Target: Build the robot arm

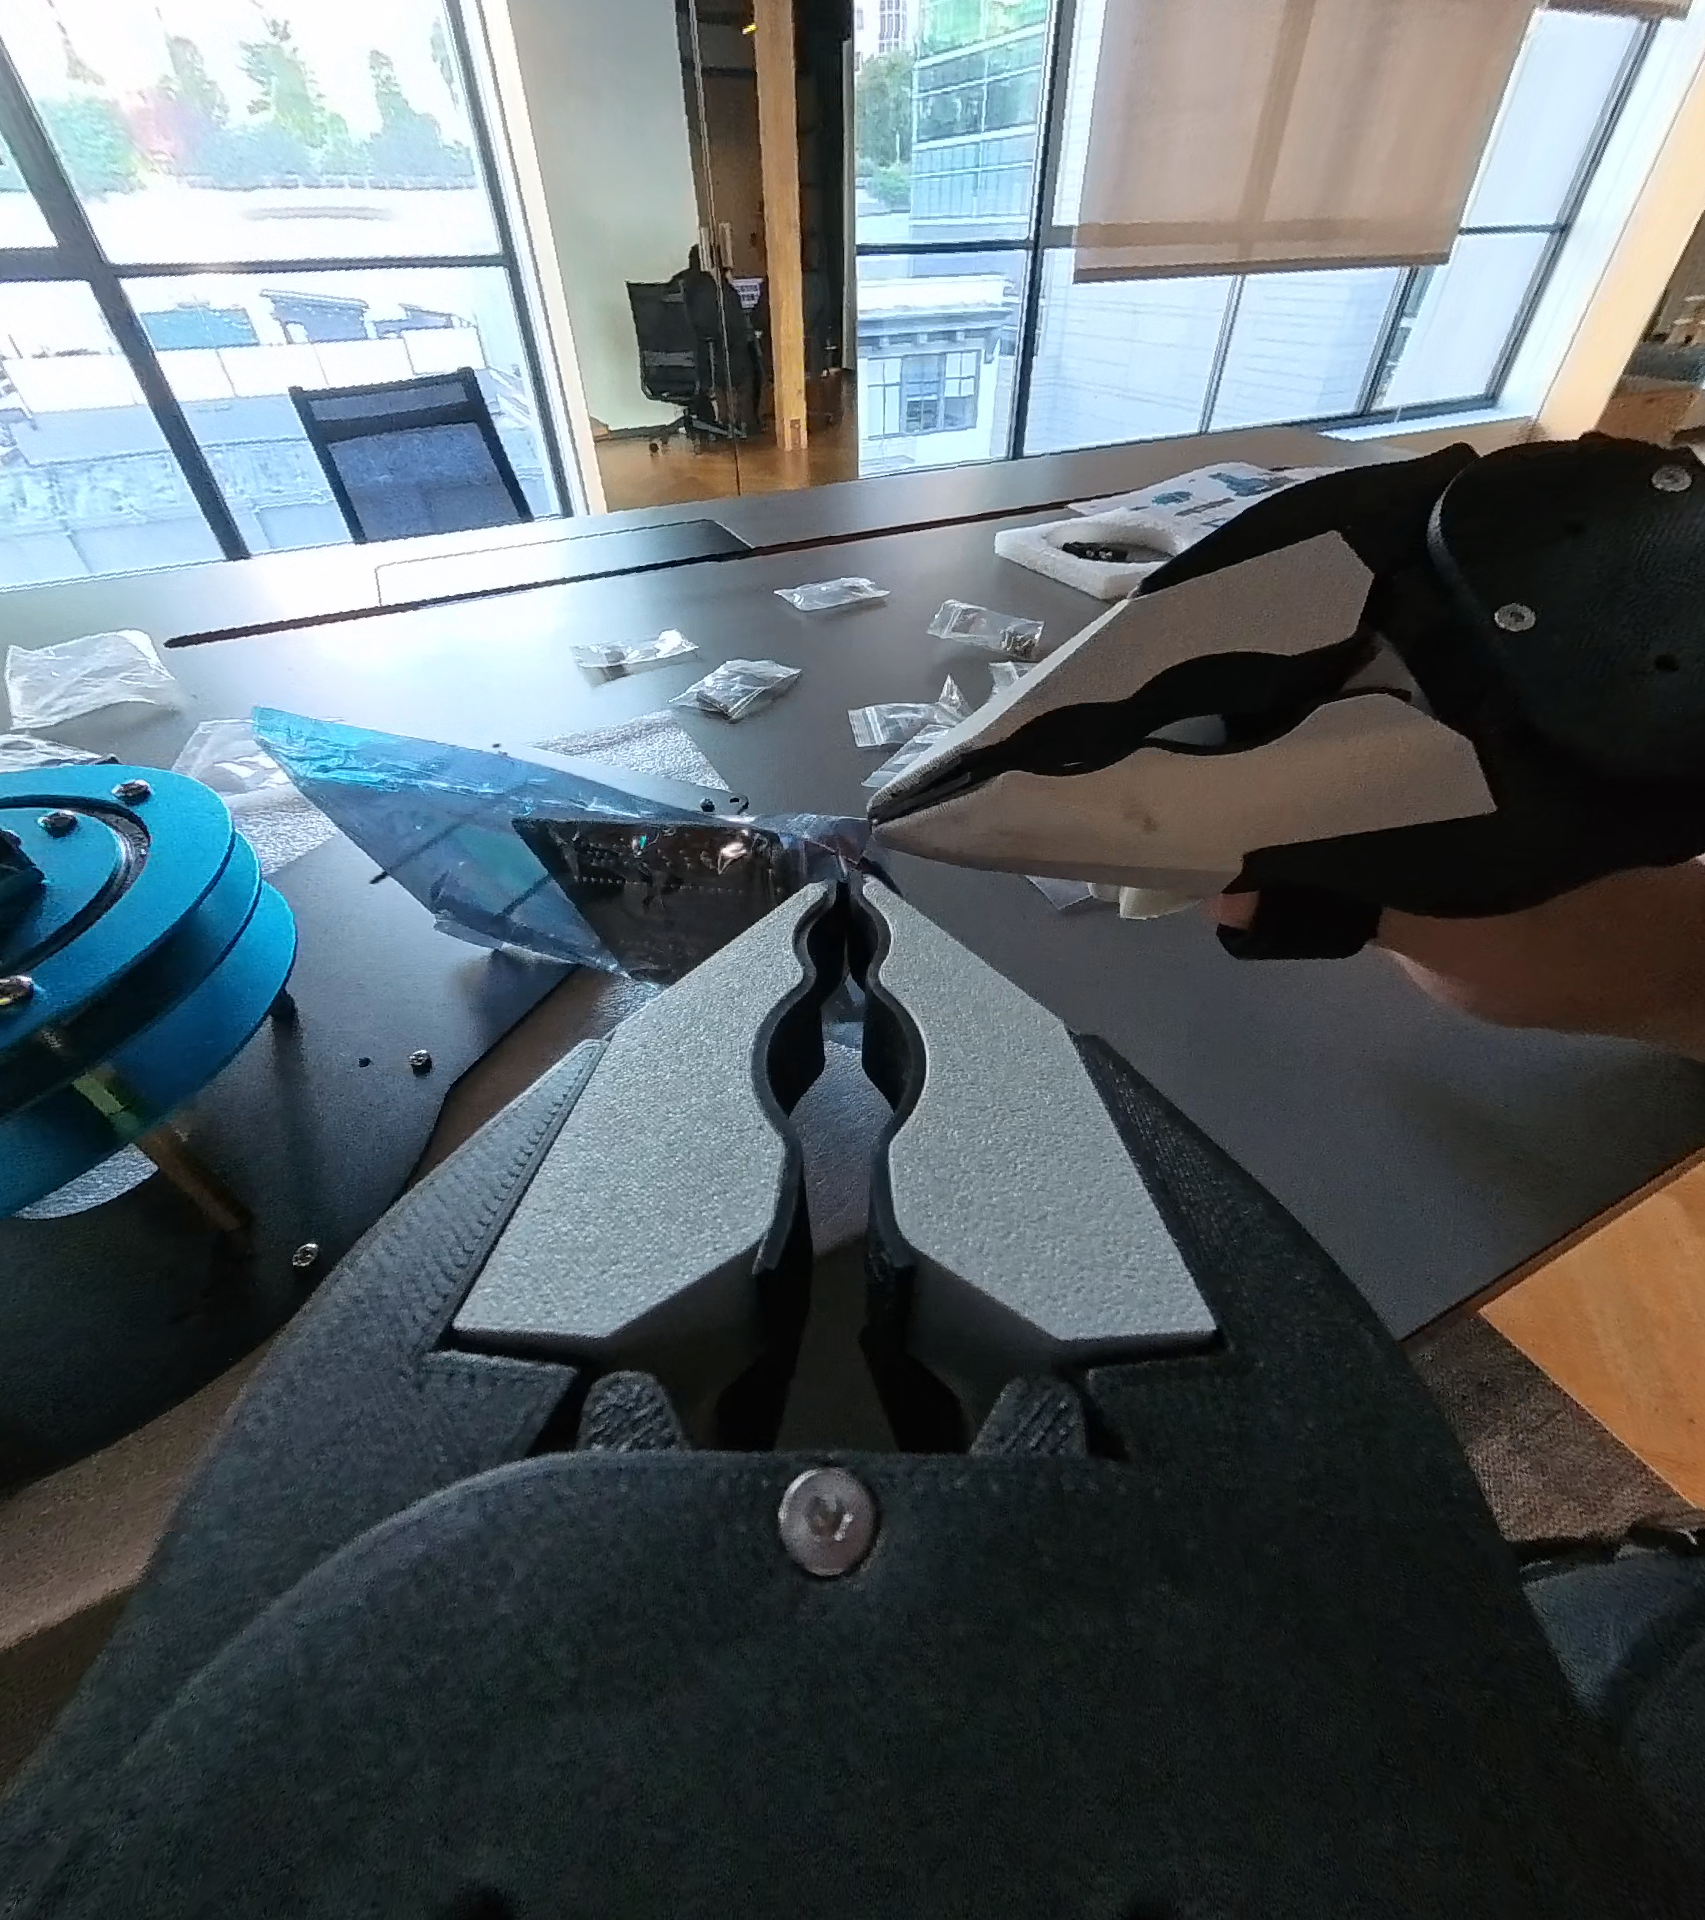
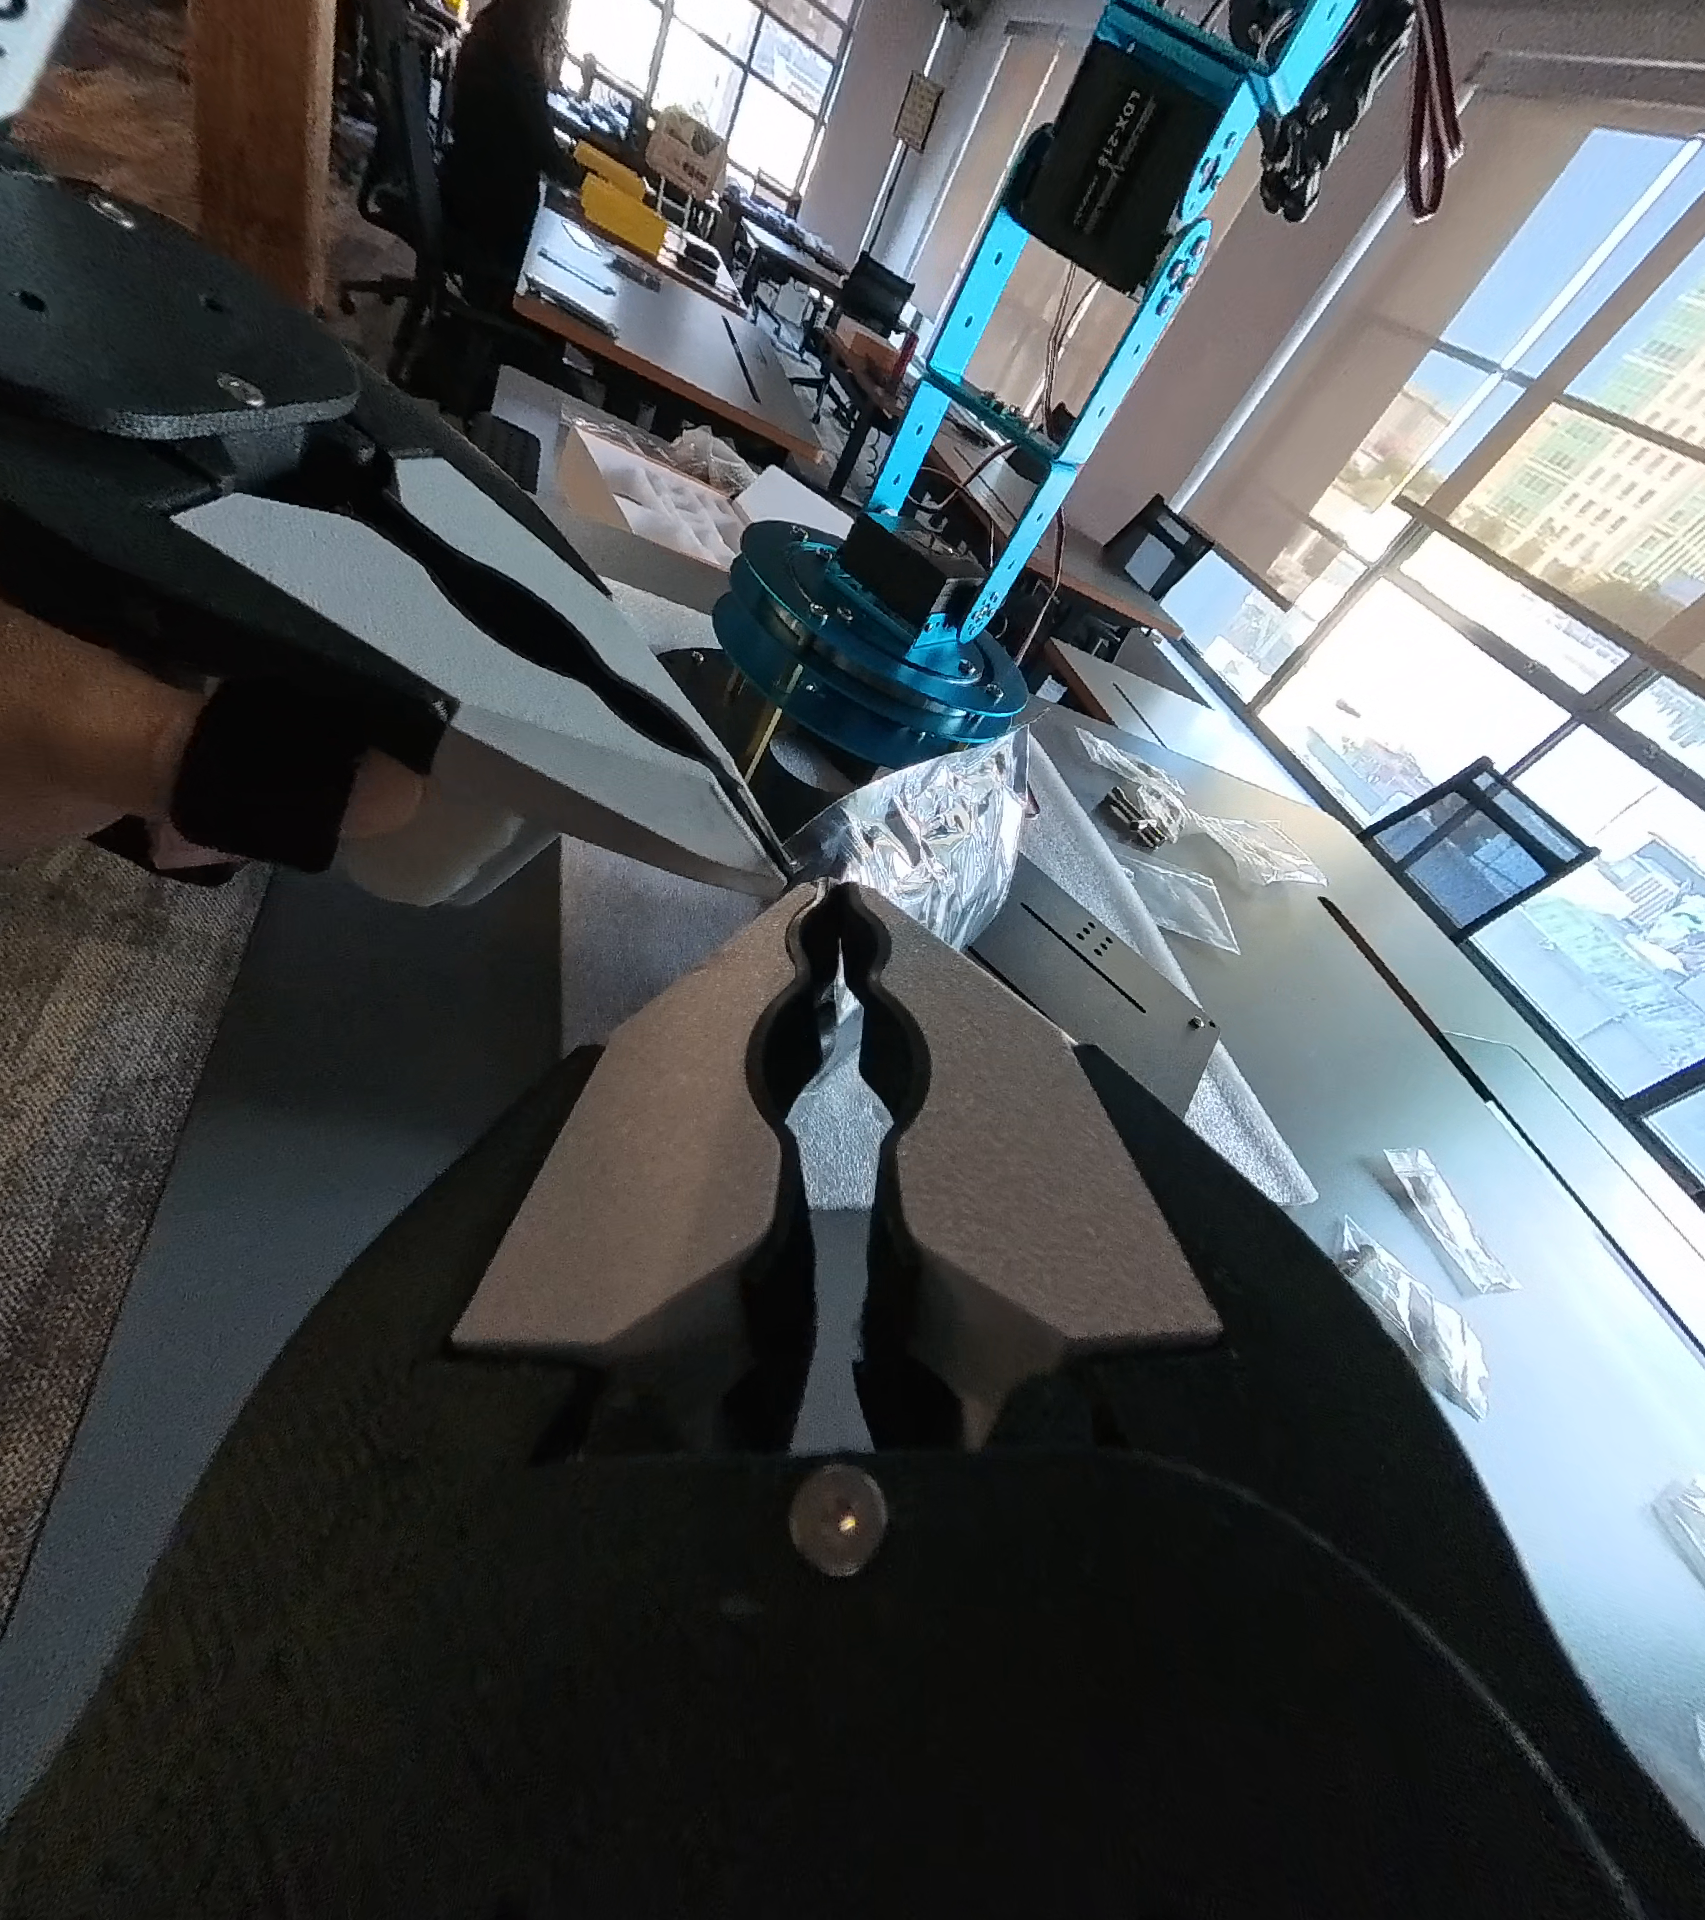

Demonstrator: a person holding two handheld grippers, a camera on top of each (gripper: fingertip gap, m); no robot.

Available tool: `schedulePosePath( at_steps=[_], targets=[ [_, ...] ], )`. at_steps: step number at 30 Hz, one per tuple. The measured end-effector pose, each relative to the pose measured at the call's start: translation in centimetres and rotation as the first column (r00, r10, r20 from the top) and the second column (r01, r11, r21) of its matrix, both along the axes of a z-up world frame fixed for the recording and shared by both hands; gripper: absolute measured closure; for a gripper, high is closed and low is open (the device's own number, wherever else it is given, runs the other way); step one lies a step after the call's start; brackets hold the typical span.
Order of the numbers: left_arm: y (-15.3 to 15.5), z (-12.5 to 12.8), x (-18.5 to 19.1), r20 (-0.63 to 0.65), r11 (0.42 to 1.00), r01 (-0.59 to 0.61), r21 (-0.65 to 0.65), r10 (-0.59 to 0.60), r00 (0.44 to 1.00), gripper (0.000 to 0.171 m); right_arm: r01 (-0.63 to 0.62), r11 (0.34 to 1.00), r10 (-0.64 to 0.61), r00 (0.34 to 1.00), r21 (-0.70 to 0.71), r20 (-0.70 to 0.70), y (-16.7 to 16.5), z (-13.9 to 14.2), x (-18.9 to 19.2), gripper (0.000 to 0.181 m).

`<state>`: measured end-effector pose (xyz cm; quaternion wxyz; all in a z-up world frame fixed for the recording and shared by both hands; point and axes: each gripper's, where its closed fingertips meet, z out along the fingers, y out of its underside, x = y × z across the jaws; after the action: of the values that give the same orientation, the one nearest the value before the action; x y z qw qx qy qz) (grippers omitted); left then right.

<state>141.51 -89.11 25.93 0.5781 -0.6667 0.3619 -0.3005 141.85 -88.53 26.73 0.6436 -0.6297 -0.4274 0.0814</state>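
Note:
A shiny, blue-tinted anti-static bag (image 1: 474, 821) with a dark circuit board (image 1: 682, 873) inside is held up above the dark table (image 1: 1243, 1039). My left gripper (image 1: 846, 896) is shut on the bag's near corner, with film pinched between its pads. My right gripper (image 1: 874, 821) comes in from the right and is shut on the same corner, just above the left one. In the right wrist view the bag (image 2: 931, 831) looks silver and crinkled. There my right gripper (image 2: 840, 906) pinches its edge, and the left gripper (image 2: 773, 878) meets it from the left.
A blue robot arm on a round base (image 1: 79, 935) stands to the left and also shows in the right wrist view (image 2: 931, 644). Several small clear parts bags (image 1: 734, 686) lie beyond the held bag. A white foam tray (image 1: 1087, 551) is at the far right. A grey metal panel (image 2: 1108, 977) lies under the bag. My two grippers' fingertips are within a few centimetres of each other.

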Motion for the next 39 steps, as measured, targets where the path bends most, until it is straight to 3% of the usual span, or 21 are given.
schedulePosePath(
  at_steps=[5,8,11,12,20,30,33,34,35,36,37,39],
  targets=[
    [0.0,0.0,0.2,-0.011,1.000,0.003,-0.003,-0.003,1.000,0.171,-0.004,1.000,0.003,1.000,-0.017,-0.020,0.0,-0.1,0.2,0.181],
    [-0.2,0.2,0.4,-0.028,1.000,0.030,0.009,-0.030,0.999,0.171,-0.003,0.996,-0.003,0.997,0.084,0.073,0.0,-0.1,0.2,0.181],
    [-0.5,0.3,0.6,-0.040,0.998,0.058,0.014,-0.057,0.998,0.171,0.006,0.983,-0.034,0.988,0.182,0.154,0.0,0.1,0.3,0.167],
    [-0.5,0.3,0.6,-0.043,0.998,0.062,0.017,-0.061,0.997,0.171,-0.020,0.983,-0.009,0.987,0.180,0.161,-0.2,0.0,0.1,0.173],
    [-0.8,0.2,0.8,-0.051,0.994,0.112,0.013,-0.111,0.992,0.171,-0.034,0.989,0.015,0.991,0.142,0.132,-0.4,0.0,-0.1,0.181],
    [-1.1,0.0,0.7,-0.104,0.994,0.086,0.072,-0.079,0.991,0.171,-0.063,0.995,0.052,0.988,0.076,0.145,-0.6,-0.3,0.5,0.181],
    [0.2,-1.6,-1.1,-0.195,0.997,0.008,0.075,0.007,0.981,0.171,0.047,0.993,-0.052,0.998,0.108,0.043,0.9,1.7,3.2,0.181],
    [0.2,-1.5,-1.7,-0.144,0.999,0.010,0.053,-0.002,0.990,0.171,0.061,0.996,-0.058,0.997,0.068,-0.040,1.4,2.7,4.6,0.181],
    [-0.2,-0.4,-1.5,-0.013,0.998,0.054,-0.010,-0.054,0.998,0.171,0.051,0.998,-0.048,0.996,0.039,-0.077,1.7,3.3,5.3,0.181],
    [-0.4,1.0,-1.3,0.094,0.995,0.093,-0.047,-0.089,0.992,0.171,0.056,0.998,-0.055,0.998,0.039,-0.038,2.1,3.2,5.8,0.181],
    [0.0,1.6,-1.2,0.111,0.996,0.085,-0.039,-0.081,0.991,0.171,0.064,0.997,-0.064,0.998,0.049,0.012,2.5,3.0,6.0,0.181],
    [0.4,2.2,-0.3,0.064,0.996,0.079,0.026,-0.081,0.995,0.171,-0.011,1.000,0.011,1.000,0.021,-0.020,2.3,3.2,5.2,0.181]
  ],
)
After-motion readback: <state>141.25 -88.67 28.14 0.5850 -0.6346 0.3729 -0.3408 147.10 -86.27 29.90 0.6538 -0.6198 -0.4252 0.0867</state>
